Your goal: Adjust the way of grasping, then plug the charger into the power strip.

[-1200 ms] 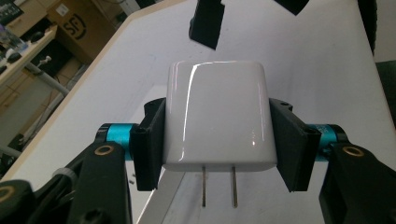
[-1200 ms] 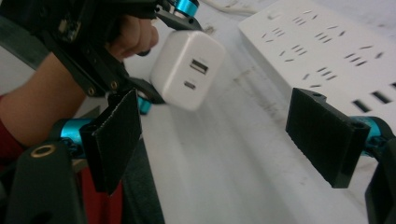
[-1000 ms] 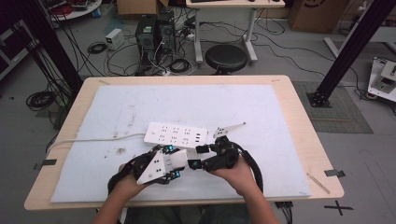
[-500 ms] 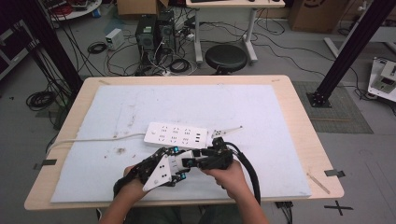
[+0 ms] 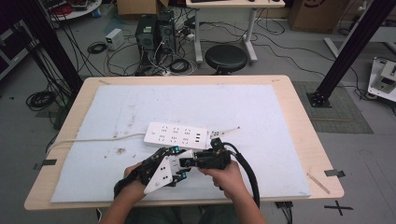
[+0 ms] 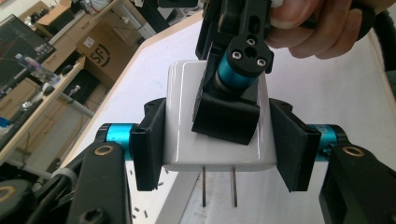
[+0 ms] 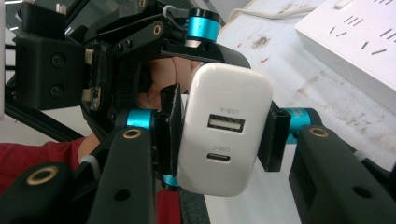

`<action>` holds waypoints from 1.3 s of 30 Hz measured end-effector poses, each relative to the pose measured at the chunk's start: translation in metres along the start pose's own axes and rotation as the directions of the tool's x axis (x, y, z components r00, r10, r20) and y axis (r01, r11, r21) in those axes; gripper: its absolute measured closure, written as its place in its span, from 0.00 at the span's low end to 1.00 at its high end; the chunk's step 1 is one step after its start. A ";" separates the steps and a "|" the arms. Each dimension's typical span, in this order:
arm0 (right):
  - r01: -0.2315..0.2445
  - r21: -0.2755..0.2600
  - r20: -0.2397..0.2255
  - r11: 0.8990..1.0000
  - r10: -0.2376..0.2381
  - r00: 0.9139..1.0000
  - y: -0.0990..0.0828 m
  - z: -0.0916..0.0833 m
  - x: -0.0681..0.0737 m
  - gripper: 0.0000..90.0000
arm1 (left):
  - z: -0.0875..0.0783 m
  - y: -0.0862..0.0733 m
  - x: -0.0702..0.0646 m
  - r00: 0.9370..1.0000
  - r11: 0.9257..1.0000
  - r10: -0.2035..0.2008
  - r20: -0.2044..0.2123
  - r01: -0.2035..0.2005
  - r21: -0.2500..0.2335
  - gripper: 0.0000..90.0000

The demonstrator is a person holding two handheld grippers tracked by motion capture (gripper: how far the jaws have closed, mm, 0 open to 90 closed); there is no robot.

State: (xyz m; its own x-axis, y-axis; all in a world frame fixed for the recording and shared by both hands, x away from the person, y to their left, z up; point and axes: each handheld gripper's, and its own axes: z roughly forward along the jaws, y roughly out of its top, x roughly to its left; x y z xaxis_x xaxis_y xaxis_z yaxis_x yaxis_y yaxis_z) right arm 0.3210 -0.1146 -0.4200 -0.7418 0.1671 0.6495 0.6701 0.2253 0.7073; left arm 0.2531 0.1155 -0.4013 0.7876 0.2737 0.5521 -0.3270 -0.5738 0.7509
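Observation:
A white USB charger (image 7: pixel 233 93) hangs between both grippers just above the near edge of the mat. My left gripper (image 6: pixel 219 142) is shut on its flat sides, and its two metal prongs (image 6: pixel 218 186) point toward that camera. My right gripper (image 7: pixel 222 133) has just been closing and its pads now press on the charger's other pair of sides, with the two USB ports facing its camera. In the high view the left gripper (image 5: pixel 175 163) and right gripper (image 5: pixel 189 162) meet nose to nose at the charger (image 5: pixel 183 156), in front of the white power strip (image 5: pixel 176 135).
The power strip's cable (image 5: pixel 88 140) runs off the table's left edge. A pale blue mat (image 5: pixel 233 107) covers most of the wooden table (image 5: pixel 303 121). A thin white strip (image 5: pixel 226 131) lies right of the power strip. Off the far edge stand a stool (image 5: pixel 226 57) and computer cases.
The right gripper has moved left up to the left gripper and closed its jaws onto the charger. The left gripper has kept its hold and barely shifted.

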 end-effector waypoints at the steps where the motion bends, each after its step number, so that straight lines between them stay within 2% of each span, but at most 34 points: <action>1: 0.000 0.000 0.001 1.000 0.000 1.000 0.000 0.000 0.000 0.67 | 0.001 0.000 0.001 1.000 1.000 -0.014 0.005 0.014 0.000 0.47; 5: 0.008 -0.009 0.000 1.000 -0.008 1.000 0.000 -0.002 0.000 0.70 | 0.002 0.000 0.005 0.999 0.999 -0.047 0.018 0.046 0.019 0.42; 7: 0.017 -0.020 0.005 1.000 -0.017 1.000 0.001 -0.005 0.001 0.70 | 0.001 -0.001 0.007 0.996 0.996 -0.091 0.005 0.091 0.022 0.31; 8: 0.017 -0.020 0.005 1.000 -0.017 1.000 0.001 -0.005 0.001 0.70 | 0.001 -0.001 0.007 0.996 0.996 -0.091 0.005 0.091 0.022 0.28; 9: 0.013 -0.030 0.019 0.999 -0.013 1.000 0.002 -0.008 0.001 0.70 | -0.004 -0.004 0.011 0.989 0.989 -0.146 0.002 0.146 0.020 0.28; 11: 0.029 -0.054 0.030 0.998 -0.028 0.999 0.005 -0.016 0.002 0.70 | -0.011 -0.009 0.016 0.979 0.979 -0.204 -0.015 0.205 0.023 0.26; 13: 0.044 -0.065 0.050 0.997 -0.040 0.998 0.007 -0.021 0.002 0.70 | -0.019 -0.014 0.022 0.968 0.968 -0.248 -0.021 0.249 0.013 0.24; 15: 0.064 -0.072 0.064 0.995 -0.060 0.996 0.009 -0.026 0.004 0.70 | -0.029 -0.017 0.028 0.959 0.960 -0.278 -0.053 0.280 0.020 0.22; 17: 0.088 -0.082 0.080 0.993 -0.081 0.993 0.011 -0.030 0.007 0.70 | -0.038 -0.018 0.036 0.952 0.953 -0.295 -0.078 0.299 0.044 0.22; 21: 0.127 -0.093 0.098 0.988 -0.118 0.988 0.015 -0.036 0.011 0.70 | -0.053 -0.018 0.051 0.943 0.945 -0.311 -0.118 0.320 0.064 0.22; 25: 0.145 -0.111 0.120 0.983 -0.132 0.984 0.018 -0.040 0.009 0.70 | -0.063 -0.022 0.064 0.931 0.937 -0.329 -0.156 0.342 0.067 0.21; 29: 0.160 -0.103 0.131 0.982 -0.146 0.981 0.020 -0.042 0.005 0.70 | -0.070 -0.028 0.071 0.920 0.929 -0.349 -0.179 0.365 0.061 0.21; 31: 0.175 -0.088 0.157 0.981 -0.160 0.975 0.022 -0.044 0.005 0.70 | -0.071 -0.030 0.074 0.915 0.925 -0.357 -0.189 0.375 0.067 0.21; 33: 0.211 -0.087 0.185 0.974 -0.192 0.964 0.024 -0.044 0.004 0.70 | -0.072 -0.031 0.078 0.908 0.920 -0.371 -0.194 0.388 0.060 0.21; 34: 0.236 -0.073 0.210 0.969 -0.216 0.953 0.025 -0.044 0.005 0.70 | -0.072 -0.032 0.079 0.902 0.915 -0.384 -0.197 0.401 0.052 0.21; 35: 0.258 -0.064 0.233 0.964 -0.237 0.943 0.026 -0.044 0.005 0.70 | -0.072 -0.032 0.082 0.904 0.917 -0.378 -0.197 0.396 0.055 0.21; 39: 0.354 0.004 0.332 0.935 -0.335 0.882 0.032 -0.039 0.003 0.70 | -0.076 -0.035 0.085 0.894 0.909 -0.397 -0.207 0.414 0.045 0.21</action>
State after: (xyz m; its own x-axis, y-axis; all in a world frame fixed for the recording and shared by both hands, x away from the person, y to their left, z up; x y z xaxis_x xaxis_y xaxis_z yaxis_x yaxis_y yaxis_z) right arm 0.3414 -0.1447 -0.3842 -0.8879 0.3909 0.2426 0.3638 0.2737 0.8904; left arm 0.2915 0.2172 -0.3532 0.7259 0.6324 0.2706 0.0524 -0.4432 0.8949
